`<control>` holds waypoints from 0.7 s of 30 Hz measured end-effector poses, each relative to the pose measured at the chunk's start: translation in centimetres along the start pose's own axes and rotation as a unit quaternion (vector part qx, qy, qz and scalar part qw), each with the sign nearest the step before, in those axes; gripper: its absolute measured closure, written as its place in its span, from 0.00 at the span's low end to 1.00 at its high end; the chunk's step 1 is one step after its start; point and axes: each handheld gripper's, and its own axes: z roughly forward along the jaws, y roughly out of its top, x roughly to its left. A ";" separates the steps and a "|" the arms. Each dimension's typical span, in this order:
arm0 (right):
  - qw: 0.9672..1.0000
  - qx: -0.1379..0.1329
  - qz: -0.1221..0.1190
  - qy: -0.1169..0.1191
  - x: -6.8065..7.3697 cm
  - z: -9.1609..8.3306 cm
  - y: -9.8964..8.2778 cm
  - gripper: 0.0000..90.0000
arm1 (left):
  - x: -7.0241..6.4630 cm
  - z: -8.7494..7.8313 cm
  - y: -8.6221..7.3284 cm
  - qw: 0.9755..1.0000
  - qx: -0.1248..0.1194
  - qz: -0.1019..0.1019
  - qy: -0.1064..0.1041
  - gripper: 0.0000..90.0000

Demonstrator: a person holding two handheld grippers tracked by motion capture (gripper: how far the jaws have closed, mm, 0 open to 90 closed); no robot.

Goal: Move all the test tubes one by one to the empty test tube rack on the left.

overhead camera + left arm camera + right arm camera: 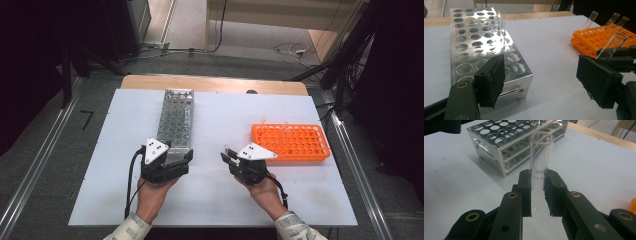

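The right gripper (537,195) clenched a glass tube (540,167) near the table's (215,195) front edge (left gripper (541,82) released, beside the metal rack (481,47)).

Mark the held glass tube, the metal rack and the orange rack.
glass tube (539,173), right gripper view, on its clear wall above the jaws.
metal rack (175,120), high view, on its perforated top plate.
orange rack (292,141), high view, on its holed top face.
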 end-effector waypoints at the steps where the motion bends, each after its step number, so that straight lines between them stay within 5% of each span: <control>1: 1.000 0.001 -0.001 0.003 0.2 0.1 0.0 0.82 | -0.1 0.1 0.0 1.000 0.000 0.002 -0.002 0.26; 21: 0.999 0.019 -0.029 0.036 2.8 2.4 0.3 0.82 | -3.2 1.5 -0.1 0.997 0.014 0.045 -0.066 0.41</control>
